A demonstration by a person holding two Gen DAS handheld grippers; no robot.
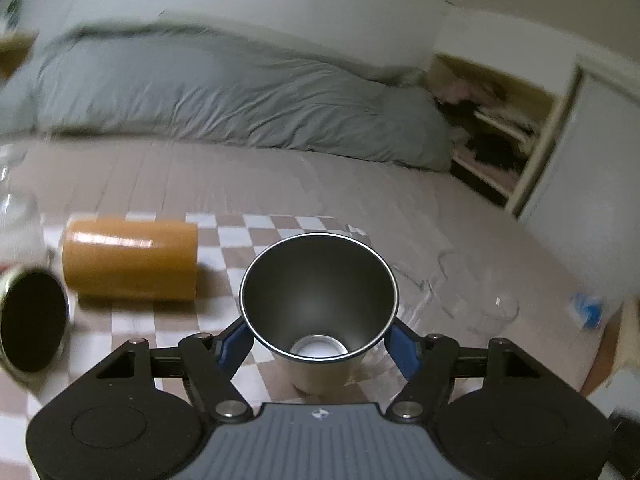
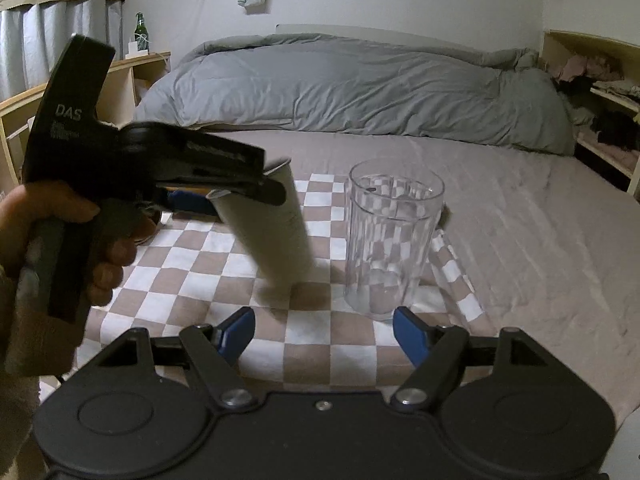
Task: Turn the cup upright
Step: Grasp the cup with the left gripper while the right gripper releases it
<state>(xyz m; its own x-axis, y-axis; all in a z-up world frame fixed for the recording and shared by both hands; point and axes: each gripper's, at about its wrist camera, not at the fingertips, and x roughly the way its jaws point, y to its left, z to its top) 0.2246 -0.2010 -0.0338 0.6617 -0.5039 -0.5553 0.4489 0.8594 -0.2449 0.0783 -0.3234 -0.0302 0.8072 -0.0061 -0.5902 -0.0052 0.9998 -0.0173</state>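
Observation:
My left gripper (image 1: 319, 340) is shut on a metal cup (image 1: 319, 292), its blue pads pressing the cup's sides just below the rim. The cup's dark mouth faces the left wrist camera. In the right wrist view the same cup (image 2: 276, 232) is grey, tilted, mouth up, its base at or just above the checkered cloth (image 2: 192, 264), with the left gripper (image 2: 224, 196) clamped near its rim. My right gripper (image 2: 324, 330) is open and empty, low over the cloth's near edge.
A clear glass tumbler (image 2: 390, 240) stands upright right of the metal cup. An orange cup (image 1: 130, 258) lies on its side on the cloth, and a dark-mouthed cup (image 1: 34, 322) lies at the left. A grey duvet (image 2: 352, 88) and shelves (image 2: 604, 120) are behind.

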